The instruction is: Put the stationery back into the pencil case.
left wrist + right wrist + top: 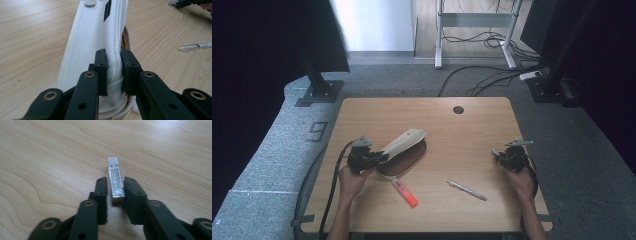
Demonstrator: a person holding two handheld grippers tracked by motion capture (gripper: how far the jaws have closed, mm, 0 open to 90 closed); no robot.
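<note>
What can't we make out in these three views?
- Inside of the white canvas pencil case: left gripper view, its own flap covers it.
- Black label text on the case: too small.
- Print on the small silver rectangular stick between the right tool's jaws: blurred; contact unclear.
- Orange highlighter and silver pen markings: high view, too small.
</note>
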